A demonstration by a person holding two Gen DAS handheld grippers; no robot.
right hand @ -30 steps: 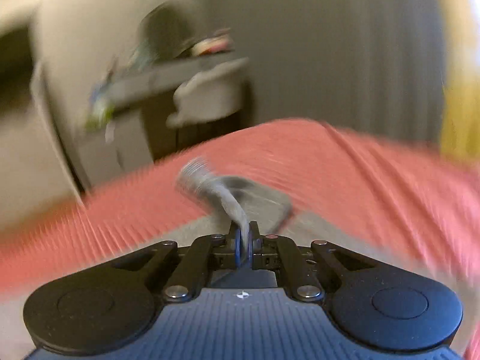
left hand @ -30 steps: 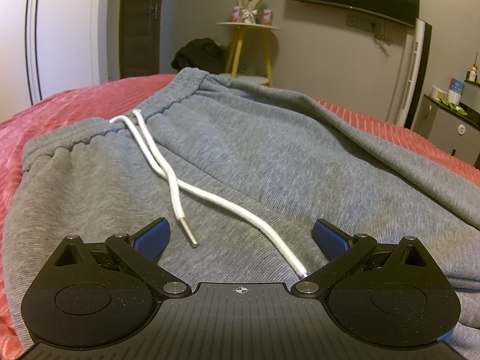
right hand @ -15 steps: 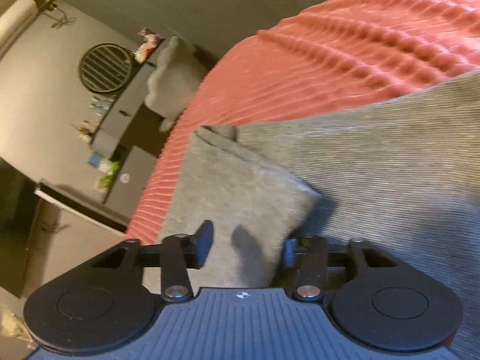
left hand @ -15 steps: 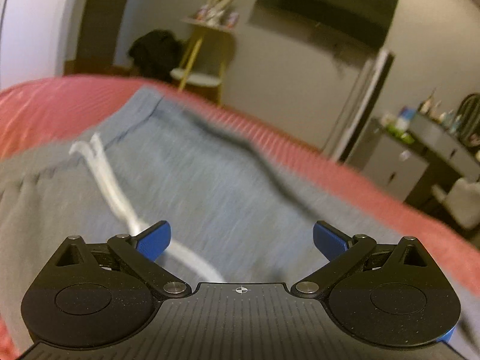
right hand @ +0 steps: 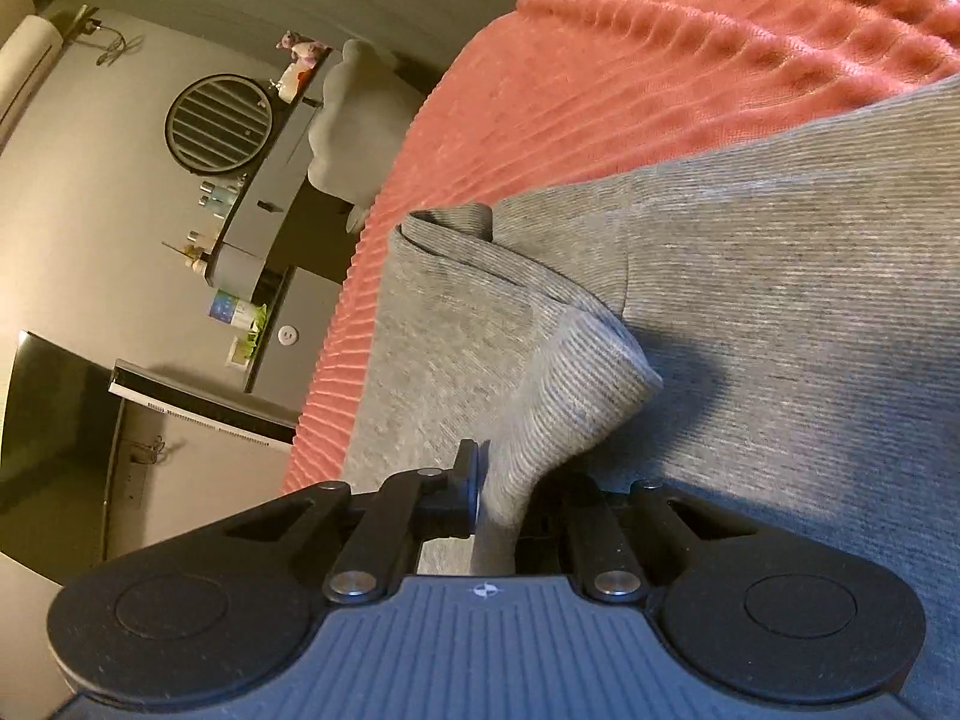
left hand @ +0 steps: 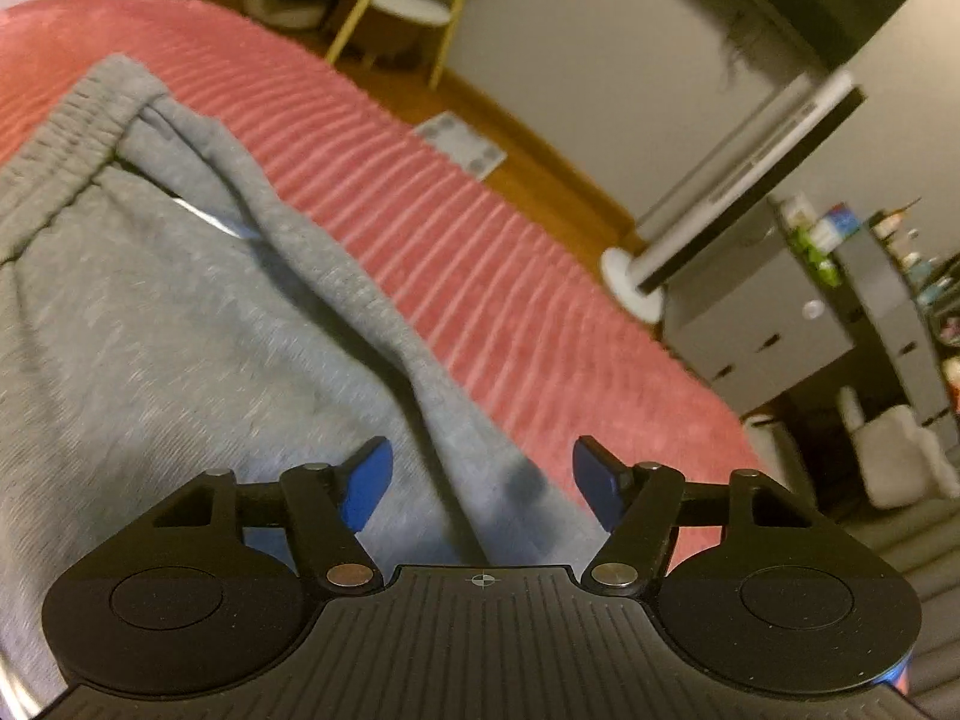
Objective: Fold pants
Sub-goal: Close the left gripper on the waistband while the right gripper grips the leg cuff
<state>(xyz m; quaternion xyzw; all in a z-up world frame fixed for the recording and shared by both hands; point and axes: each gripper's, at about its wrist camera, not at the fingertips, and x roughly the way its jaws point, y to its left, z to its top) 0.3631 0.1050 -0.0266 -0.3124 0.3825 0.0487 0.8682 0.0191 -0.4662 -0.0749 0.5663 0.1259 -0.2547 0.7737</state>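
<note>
Grey sweatpants lie on a red ribbed bedspread. In the left wrist view the elastic waistband is at the upper left, and a raised side fold runs down toward my left gripper, which is open with its blue pads either side of that fold. In the right wrist view my right gripper is shut on a pinched-up fold of the grey pants, with more of the pant leg spread to the right.
The bed edge drops off to a wooden floor. A white stool with yellow legs, a tower fan and a grey drawer cabinet stand beyond. The cabinet and a round mirror show in the right wrist view.
My left gripper swung right from the drawstring area to the pants' side fold and narrowed a little. My right gripper opened on the fabric, then closed on a fold.
</note>
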